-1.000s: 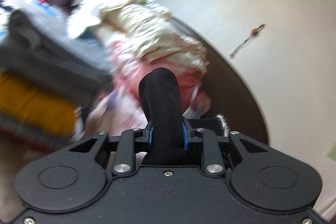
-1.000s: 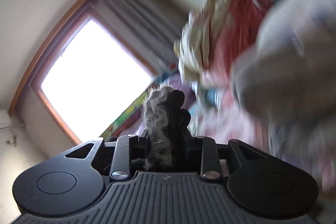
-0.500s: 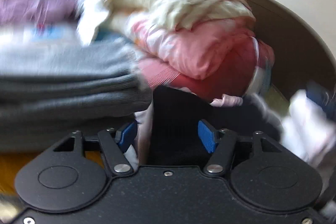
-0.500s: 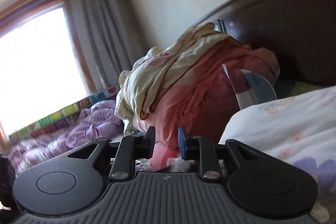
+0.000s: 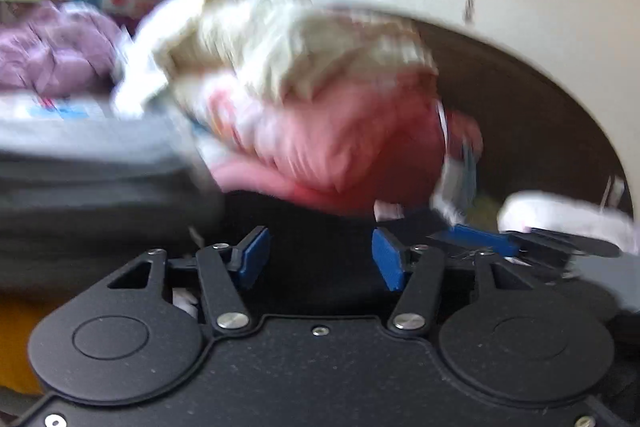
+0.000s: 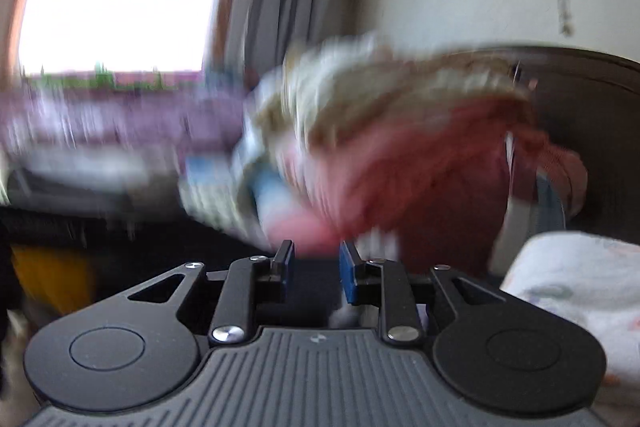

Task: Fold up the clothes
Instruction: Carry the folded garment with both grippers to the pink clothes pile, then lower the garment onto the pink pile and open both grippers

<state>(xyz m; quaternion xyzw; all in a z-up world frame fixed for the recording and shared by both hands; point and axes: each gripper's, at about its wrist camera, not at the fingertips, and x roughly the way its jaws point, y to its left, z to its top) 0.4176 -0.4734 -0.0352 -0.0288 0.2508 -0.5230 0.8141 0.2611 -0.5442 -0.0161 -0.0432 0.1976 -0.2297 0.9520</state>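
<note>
Left wrist view, blurred: the left gripper stands released, its jaws having just narrowed a little, with black cloth lying between the blue pads, not pressed. Beyond it a heap of pink and cream clothes sits on the bed against the dark headboard, folded grey garments to its left. The right gripper has a narrow gap; whether it pinches anything I cannot tell
</note>
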